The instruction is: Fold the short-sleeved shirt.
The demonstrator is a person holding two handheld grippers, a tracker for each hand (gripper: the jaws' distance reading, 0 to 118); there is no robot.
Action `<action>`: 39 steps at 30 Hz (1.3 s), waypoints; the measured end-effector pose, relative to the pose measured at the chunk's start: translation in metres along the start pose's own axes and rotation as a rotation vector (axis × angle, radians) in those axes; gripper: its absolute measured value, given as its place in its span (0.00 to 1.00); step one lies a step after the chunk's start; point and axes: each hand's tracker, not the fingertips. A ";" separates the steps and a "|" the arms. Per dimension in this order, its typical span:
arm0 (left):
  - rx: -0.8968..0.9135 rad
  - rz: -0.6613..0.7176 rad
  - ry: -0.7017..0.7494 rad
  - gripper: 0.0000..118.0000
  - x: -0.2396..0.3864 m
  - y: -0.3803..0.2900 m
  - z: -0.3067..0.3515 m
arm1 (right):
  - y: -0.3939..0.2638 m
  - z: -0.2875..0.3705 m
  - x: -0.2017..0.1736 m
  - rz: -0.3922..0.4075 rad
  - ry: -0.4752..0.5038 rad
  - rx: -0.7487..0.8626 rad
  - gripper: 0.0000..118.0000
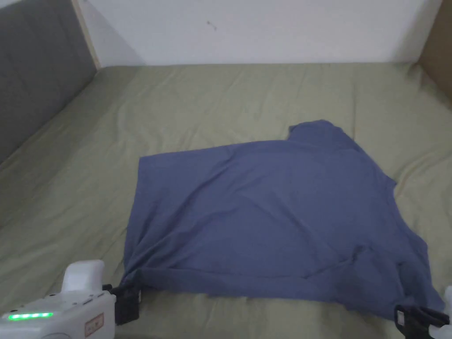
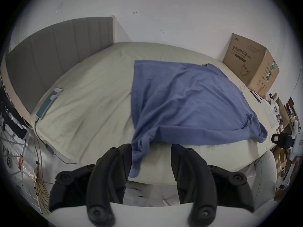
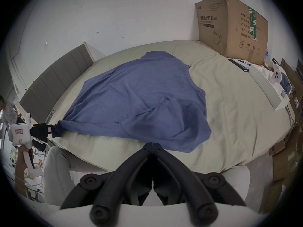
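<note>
Blue short-sleeved shirt (image 1: 273, 216) spread over the olive-green bed sheet (image 1: 212, 97), lying toward the near edge, rumpled, one sleeve poking up at the far side and loose folds bunched at the near right corner. Near left corner pulled into a tight gather, pointing straight at the left gripper (image 1: 129, 300).

Left gripper low at the bottom left of the head view, white body level, green light strip lit, black jaws aimed at that gathered corner. In the left gripper view, jaws standing well apart (image 2: 151, 163), the shirt corner hanging between them, lying against the left jaw and clear of the right one. Not clamped. Seen from the right gripper view (image 3: 43, 129), held out level at the bed's edge, a hand (image 3: 22, 156) wrapped round the handle from below, forearm reaching up from underneath.

Right gripper (image 1: 417, 320) down at the bottom right corner of the head view, just at the shirt's near right hem. In its own view, jaw tips pressed together (image 3: 152, 144), right at the hem's edge; whether any cloth sits between them, cannot tell.

Beyond the shirt: grey padded headboard (image 1: 39, 75) on the left, white wall (image 1: 265, 26) behind, cardboard box (image 3: 232, 27) at the bed's far right corner.
</note>
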 end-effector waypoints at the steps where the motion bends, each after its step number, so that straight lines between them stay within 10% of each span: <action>1: -0.034 0.016 0.010 0.21 0.001 -0.001 -0.007 | -0.001 -0.001 0.004 -0.006 -0.005 -0.003 0.00; 2: -0.044 0.026 0.021 0.00 0.001 -0.002 -0.012 | -0.002 -0.002 0.007 -0.016 -0.012 -0.008 0.00; 4: -0.061 0.044 0.032 0.00 -0.002 -0.004 -0.014 | -0.003 -0.005 0.013 -0.029 -0.020 -0.008 0.03; 6: -0.059 0.042 -0.005 0.00 -0.004 -0.002 -0.008 | -0.002 -0.010 0.016 -0.033 -0.061 -0.017 0.40; 7: -0.052 0.041 0.008 0.00 -0.002 0.000 -0.005 | -0.001 -0.015 0.018 -0.033 -0.072 -0.024 0.79; 9: -0.046 0.034 0.009 0.00 -0.003 0.001 -0.005 | 0.003 -0.030 0.025 -0.032 -0.088 -0.065 0.98; 17: -0.067 0.068 0.018 0.00 -0.011 -0.001 -0.011 | 0.021 -0.084 0.034 0.045 -0.196 -0.165 0.80; 19: -0.068 0.068 0.021 0.00 -0.011 -0.001 -0.010 | 0.018 -0.093 0.035 0.045 -0.192 -0.178 0.28; 22: -0.078 0.073 0.024 0.00 -0.019 0.000 -0.016 | 0.015 -0.096 0.032 0.019 -0.176 -0.185 0.09; 39: 0.007 0.019 0.076 0.00 -0.021 0.081 -0.013 | 0.100 -0.055 0.020 0.082 -0.181 -0.002 0.06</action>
